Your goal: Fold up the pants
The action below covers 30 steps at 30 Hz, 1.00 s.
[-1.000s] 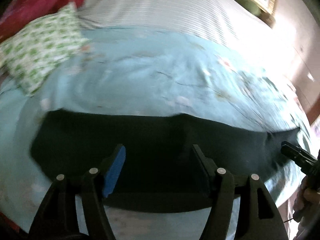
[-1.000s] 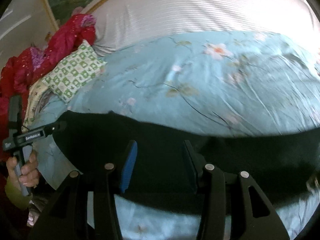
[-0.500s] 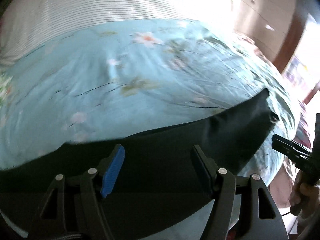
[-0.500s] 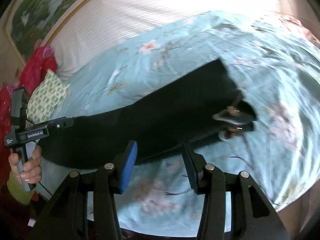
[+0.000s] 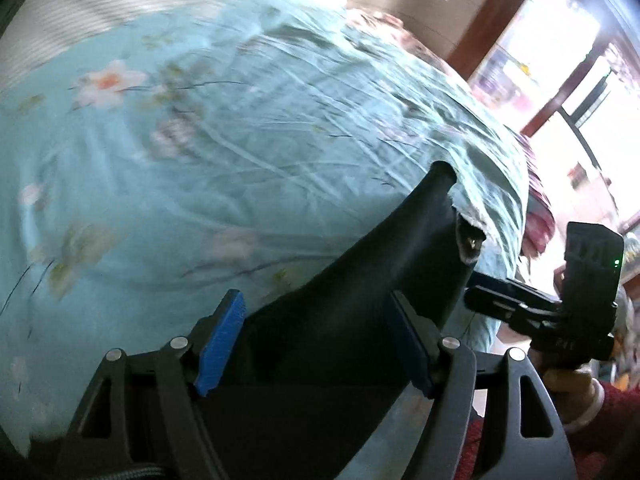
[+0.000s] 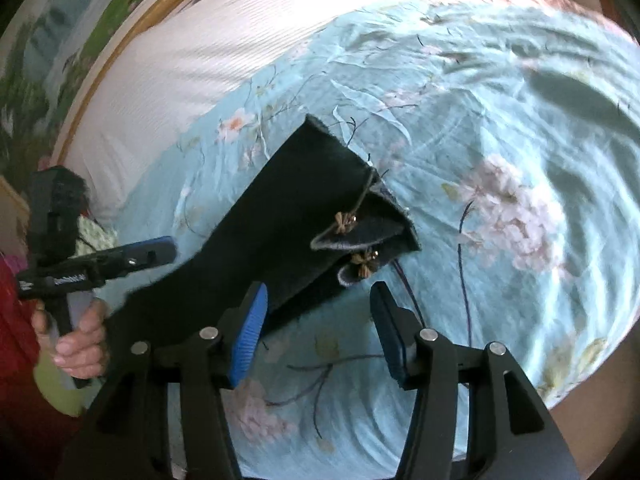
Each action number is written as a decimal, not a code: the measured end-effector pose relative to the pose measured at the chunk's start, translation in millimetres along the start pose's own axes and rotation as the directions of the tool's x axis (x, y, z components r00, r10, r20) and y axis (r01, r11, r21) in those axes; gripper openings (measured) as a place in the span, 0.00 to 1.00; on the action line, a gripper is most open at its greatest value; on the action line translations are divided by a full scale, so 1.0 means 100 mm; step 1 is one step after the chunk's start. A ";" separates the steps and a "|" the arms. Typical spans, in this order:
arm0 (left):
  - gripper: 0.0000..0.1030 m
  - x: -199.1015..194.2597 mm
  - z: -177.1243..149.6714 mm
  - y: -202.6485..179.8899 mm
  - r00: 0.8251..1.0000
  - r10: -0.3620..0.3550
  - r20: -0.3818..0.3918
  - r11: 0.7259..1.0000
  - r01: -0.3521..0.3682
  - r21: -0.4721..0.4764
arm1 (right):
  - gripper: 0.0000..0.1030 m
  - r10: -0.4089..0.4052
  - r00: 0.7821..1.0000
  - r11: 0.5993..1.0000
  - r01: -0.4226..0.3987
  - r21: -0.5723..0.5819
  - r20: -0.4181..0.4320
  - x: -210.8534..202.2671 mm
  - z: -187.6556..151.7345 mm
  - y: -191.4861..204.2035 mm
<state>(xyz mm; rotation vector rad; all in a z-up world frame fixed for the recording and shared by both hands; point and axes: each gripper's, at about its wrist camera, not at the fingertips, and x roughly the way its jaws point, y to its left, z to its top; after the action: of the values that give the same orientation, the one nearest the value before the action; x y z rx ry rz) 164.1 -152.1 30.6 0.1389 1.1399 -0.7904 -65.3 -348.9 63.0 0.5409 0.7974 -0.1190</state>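
Black pants [image 6: 288, 220] lie as a long strip on a light blue floral bedspread [image 6: 500, 140]. Their cuff end with small bronze bows [image 6: 346, 222] points to the middle of the right wrist view. In the left wrist view the pants [image 5: 352, 292] run from between my fingers up to the cuff. My left gripper [image 5: 320, 344] is open over the pants, holding nothing. My right gripper [image 6: 320, 332] is open and empty, just short of the cuffs. The left gripper also shows at the left of the right wrist view [image 6: 160, 250], and the right gripper at the right of the left wrist view [image 5: 480, 300].
A white striped bed cover [image 6: 208, 64] lies at the far side below a framed picture [image 6: 72, 40]. A green patterned pillow [image 6: 94, 236] sits at the left. The bed's right edge [image 5: 528, 208] drops toward a bright window [image 5: 580, 80].
Both grippers have swung to the right along the pants, from the wide middle part to the cuff end. Both stayed open.
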 end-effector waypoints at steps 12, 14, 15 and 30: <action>0.71 0.68 0.43 -0.35 0.989 -0.082 -0.121 0.991 0.094 0.097 | 0.34 0.010 0.993 0.994 -0.022 0.109 0.115 0.02 -0.02 -0.18; 0.69 0.78 0.50 -0.40 0.985 -0.099 -0.141 0.988 0.114 0.102 | 0.22 0.004 0.994 0.994 -0.017 0.112 0.113 0.01 -0.03 -0.24; 0.68 0.84 0.52 -0.43 0.983 -0.100 -0.152 0.987 0.117 0.106 | 0.17 0.010 0.993 0.994 -0.023 0.111 0.114 0.00 -0.03 -0.26; 0.17 0.87 0.56 -0.63 0.975 -0.176 -0.136 0.971 0.195 0.141 | 0.12 0.073 0.989 0.994 -0.083 0.072 0.127 -0.11 -0.05 -0.28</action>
<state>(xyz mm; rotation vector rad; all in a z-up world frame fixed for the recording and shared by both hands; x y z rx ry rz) 183.2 -267.4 -1.1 0.2138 1.2197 -1.0491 -84.4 -371.1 56.2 0.6308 0.6514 -0.1103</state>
